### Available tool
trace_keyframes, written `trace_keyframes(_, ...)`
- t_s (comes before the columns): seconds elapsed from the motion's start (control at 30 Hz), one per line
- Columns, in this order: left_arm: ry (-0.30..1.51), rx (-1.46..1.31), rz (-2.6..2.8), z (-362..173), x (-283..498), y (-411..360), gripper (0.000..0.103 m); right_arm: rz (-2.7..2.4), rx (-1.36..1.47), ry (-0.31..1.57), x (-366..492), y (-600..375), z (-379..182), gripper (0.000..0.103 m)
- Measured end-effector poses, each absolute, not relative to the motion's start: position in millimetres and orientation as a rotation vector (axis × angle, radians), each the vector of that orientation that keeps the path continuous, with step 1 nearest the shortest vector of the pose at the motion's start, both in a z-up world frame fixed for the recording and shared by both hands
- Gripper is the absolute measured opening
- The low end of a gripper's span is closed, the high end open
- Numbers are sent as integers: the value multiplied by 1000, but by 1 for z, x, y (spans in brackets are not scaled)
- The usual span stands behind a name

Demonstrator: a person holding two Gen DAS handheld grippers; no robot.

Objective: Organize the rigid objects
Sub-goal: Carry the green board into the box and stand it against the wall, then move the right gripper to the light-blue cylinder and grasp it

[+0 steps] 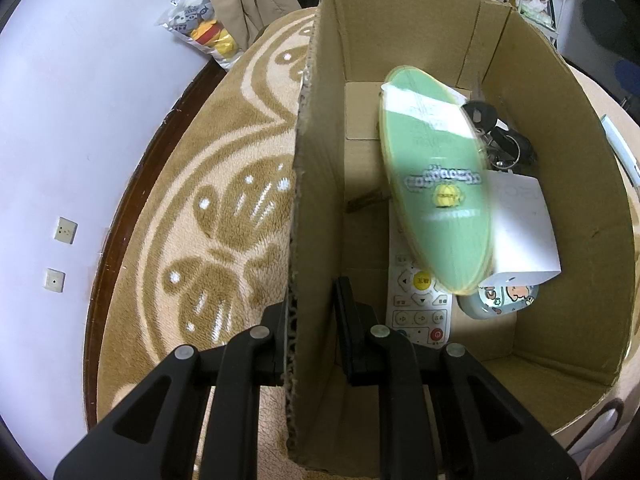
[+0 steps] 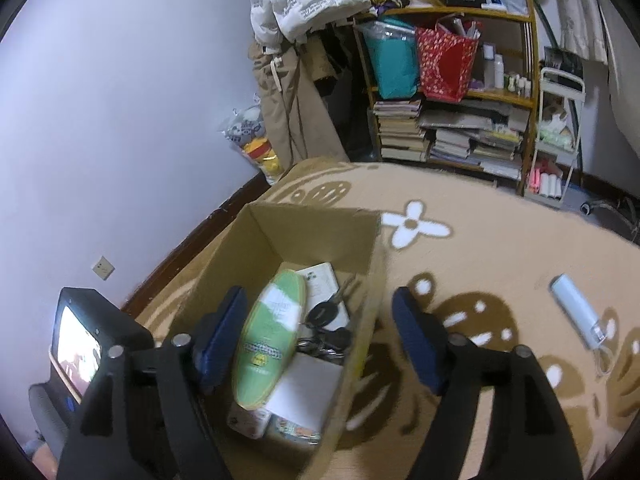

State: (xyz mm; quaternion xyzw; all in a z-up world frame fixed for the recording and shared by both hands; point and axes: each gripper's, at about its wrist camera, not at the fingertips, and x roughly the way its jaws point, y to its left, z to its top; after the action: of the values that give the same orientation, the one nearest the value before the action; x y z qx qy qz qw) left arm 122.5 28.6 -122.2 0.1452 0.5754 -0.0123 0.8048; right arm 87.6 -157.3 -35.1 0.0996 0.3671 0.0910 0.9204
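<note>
**Cardboard box on the patterned rug, gripped by its wall**

A tan and cream plush rug (image 2: 500,248) with leaf and flower shapes covers the floor beside a pale lilac wall, and a wooden bookshelf (image 2: 452,92) stands at twelve o'clock in the right wrist view. On the rug sits an open brown cardboard box (image 1: 320,160). The left gripper (image 1: 316,320) has its jaws pinching the box's near side wall, one finger inside and one outside. Inside the box a green oval fan (image 1: 436,184) leans over a white remote control (image 1: 420,308), dark keys (image 1: 500,136) and a white paper card (image 1: 520,232). The right gripper (image 2: 320,344) hovers above the box with its jaws spread wide, holding nothing. A pale blue stick-shaped device (image 2: 576,308) lies on the rug at three o'clock, well apart from the box.
</note>
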Motion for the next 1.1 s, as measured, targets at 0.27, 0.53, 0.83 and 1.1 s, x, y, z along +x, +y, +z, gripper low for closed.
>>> trace_keyframes(0.27, 1234, 312, -22, -122, 122, 28, 17, 91, 138, 761, 93, -200, -40, 89)
trace_keyframes(0.53, 1234, 318, -21, -122, 123, 28, 17, -25, 114, 792, 105, -260, -67, 89)
trace_keyframes(0.83, 1233, 328, -19, -123, 123, 27, 17, -113, 139, 815, 116, -309, -95, 89)
trace_keyframes(1.1, 1232, 329, -19, -122, 122, 26, 17, -160, 138, 867, 126, -342, -117, 89)
